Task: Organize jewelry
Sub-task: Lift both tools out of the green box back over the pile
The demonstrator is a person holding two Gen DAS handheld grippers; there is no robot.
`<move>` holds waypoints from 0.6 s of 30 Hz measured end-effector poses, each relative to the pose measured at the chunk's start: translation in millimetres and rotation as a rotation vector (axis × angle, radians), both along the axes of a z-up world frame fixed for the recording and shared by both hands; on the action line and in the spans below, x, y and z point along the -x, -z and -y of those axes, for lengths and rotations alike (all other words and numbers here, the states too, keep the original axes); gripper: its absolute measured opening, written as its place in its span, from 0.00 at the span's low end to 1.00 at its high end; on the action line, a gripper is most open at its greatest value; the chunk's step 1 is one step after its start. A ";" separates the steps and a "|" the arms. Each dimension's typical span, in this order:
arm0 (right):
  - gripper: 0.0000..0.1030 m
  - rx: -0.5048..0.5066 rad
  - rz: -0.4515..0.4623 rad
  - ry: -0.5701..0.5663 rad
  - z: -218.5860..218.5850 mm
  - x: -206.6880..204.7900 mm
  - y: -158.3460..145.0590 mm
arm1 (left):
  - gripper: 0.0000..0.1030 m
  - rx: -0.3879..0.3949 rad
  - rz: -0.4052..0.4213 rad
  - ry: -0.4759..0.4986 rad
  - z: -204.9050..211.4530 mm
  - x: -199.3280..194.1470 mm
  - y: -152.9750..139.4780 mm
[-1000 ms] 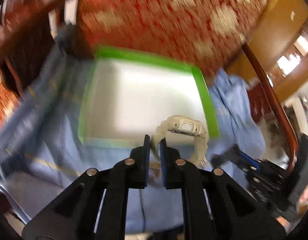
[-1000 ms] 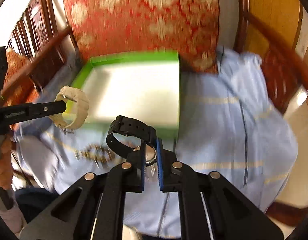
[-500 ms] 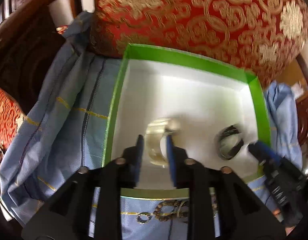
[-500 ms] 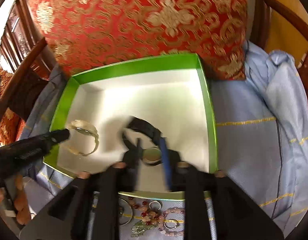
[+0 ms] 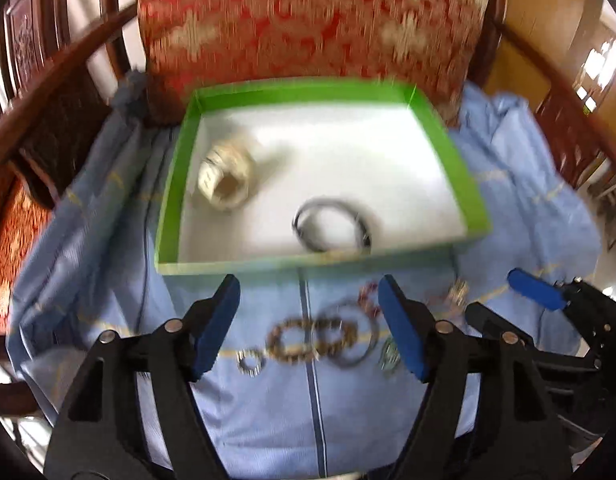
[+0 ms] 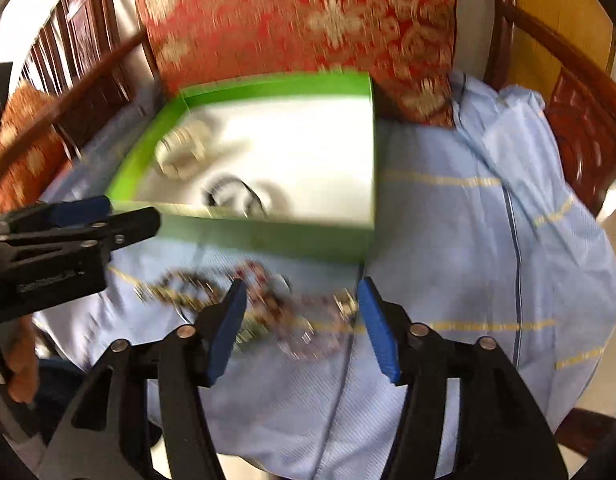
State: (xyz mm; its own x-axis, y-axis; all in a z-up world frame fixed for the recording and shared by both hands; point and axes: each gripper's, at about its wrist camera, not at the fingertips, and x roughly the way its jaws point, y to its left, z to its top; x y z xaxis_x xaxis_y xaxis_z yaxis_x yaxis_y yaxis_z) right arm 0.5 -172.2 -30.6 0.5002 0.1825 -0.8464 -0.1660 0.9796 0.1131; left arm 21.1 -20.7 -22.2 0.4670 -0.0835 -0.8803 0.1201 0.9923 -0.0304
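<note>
A green box (image 5: 169, 184) with a white floor sits on a blue cloth. Inside lie a cream watch (image 5: 223, 178) at the left and a black watch (image 5: 332, 224) near the front wall. Both also show in the right wrist view, the cream watch (image 6: 181, 152) and the black watch (image 6: 233, 196), in the box (image 6: 267, 236). Beaded bracelets and rings (image 5: 316, 338) lie on the cloth in front of the box; they also show in the right wrist view (image 6: 259, 300). My left gripper (image 5: 310, 320) is open and empty above them. My right gripper (image 6: 299, 320) is open and empty too.
A red and gold cushion (image 5: 308, 20) stands behind the box against a wooden chair back. Wooden armrests (image 5: 47, 80) run along both sides. The blue cloth (image 6: 488, 240) drapes over the seat's front and right edges.
Both grippers let go of their watches in the box, opened wide and pulled back toward me over the bracelets on the cloth.
</note>
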 end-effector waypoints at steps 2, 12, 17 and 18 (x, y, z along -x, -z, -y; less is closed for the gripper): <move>0.61 0.029 -0.055 0.026 1.7 1.8 20.5 | 0.70 -0.020 -0.031 -0.002 -0.6 2.3 8.5; 0.61 0.063 -0.153 0.066 1.8 5.7 49.9 | 0.77 0.024 -0.133 -0.061 -28.1 -10.4 24.2; 0.61 0.051 -0.136 0.089 8.9 5.4 39.8 | 0.77 0.126 -0.165 -0.086 -45.9 -14.5 25.8; 0.61 0.056 -0.129 0.095 11.0 5.4 37.9 | 0.77 0.132 -0.170 -0.086 -46.6 -14.3 27.0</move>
State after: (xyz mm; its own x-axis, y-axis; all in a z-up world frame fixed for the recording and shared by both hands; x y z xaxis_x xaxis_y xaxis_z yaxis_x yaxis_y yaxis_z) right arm -4.9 -183.2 -68.5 0.3997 0.0903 -0.9122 -0.0605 0.9956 0.0720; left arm 35.3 25.8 -49.2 0.3233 -0.1695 -0.9310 0.0174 0.9847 -0.1732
